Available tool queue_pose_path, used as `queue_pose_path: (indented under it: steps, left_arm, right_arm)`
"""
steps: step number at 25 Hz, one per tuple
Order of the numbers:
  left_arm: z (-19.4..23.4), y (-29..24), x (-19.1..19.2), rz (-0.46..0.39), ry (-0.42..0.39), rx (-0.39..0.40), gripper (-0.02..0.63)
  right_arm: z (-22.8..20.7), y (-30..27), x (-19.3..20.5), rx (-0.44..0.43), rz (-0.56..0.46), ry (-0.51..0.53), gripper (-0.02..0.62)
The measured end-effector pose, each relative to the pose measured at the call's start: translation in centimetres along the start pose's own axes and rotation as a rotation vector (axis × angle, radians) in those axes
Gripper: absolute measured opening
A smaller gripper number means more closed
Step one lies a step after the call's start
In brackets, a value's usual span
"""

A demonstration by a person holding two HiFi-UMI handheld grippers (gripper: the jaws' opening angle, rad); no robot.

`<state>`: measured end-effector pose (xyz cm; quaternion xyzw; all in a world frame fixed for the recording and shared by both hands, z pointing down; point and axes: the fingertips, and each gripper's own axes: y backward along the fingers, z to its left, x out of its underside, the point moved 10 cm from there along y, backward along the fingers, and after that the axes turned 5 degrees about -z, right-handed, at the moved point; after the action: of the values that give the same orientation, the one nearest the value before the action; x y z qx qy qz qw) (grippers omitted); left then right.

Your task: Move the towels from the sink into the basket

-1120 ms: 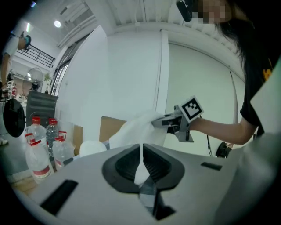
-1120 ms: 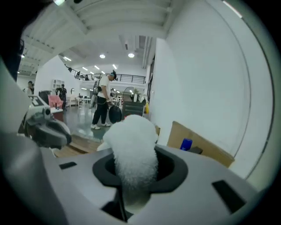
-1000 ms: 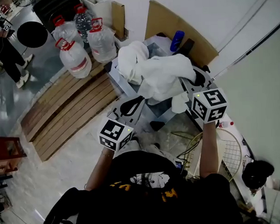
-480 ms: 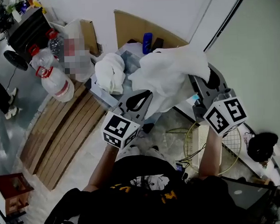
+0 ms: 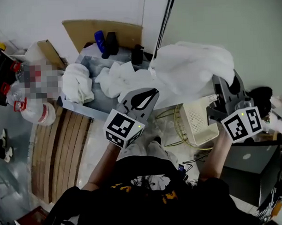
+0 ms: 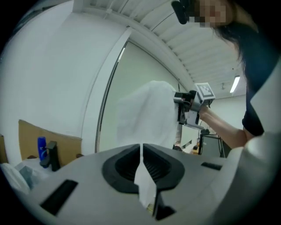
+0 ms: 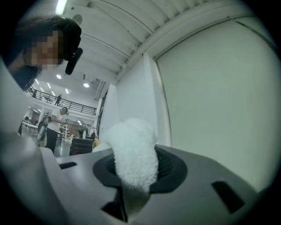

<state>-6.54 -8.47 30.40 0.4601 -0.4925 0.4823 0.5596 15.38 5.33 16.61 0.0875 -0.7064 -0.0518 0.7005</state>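
The basket (image 5: 195, 125) sits at lower centre-right, below and between the grippers. The left gripper (image 5: 148, 94) pinches the towel's (image 5: 195, 68) thin edge and the right gripper (image 5: 223, 86) clamps a thick fold. The towel stretches left to right above the basket. More towels (image 5: 77, 84) lie in the sink (image 5: 100, 98), upper left.

White towel (image 5: 195, 71) aloft near basket (image 5: 197, 127)

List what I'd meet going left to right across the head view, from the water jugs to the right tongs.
water jug → bunched towel → left tongs → held towel → right tongs
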Motion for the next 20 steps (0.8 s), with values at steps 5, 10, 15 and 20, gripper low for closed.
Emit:
queue_pose_path:
  steps: [5, 10, 15, 20]
  left_arm:
    - [-3.4, -6.6, 1.5, 0.034, 0.027, 0.126, 0.023]
    - [-6.8, -12.7, 3.3, 0.068, 0.046, 0.218, 0.023]
    - [-9.8, -18.7, 5.0, 0.127, 0.055, 0.289, 0.023]
    - [-12.2, -23.5, 6.2, 0.169, 0.052, 0.325, 0.023]
  right_arm:
    - [-6.4, 5.7, -1.5, 0.146, -0.032, 0.027, 0.101]
    - [-12.6, 9.8, -0.2, 0.249, 0.015, 0.041, 0.101]
    - [-20.0, 12.6, 5.7, 0.323, 0.134, -0.007, 0.101]
    - [-27.7, 15.3, 14.5, 0.424, 0.288, -0.098, 0.1]
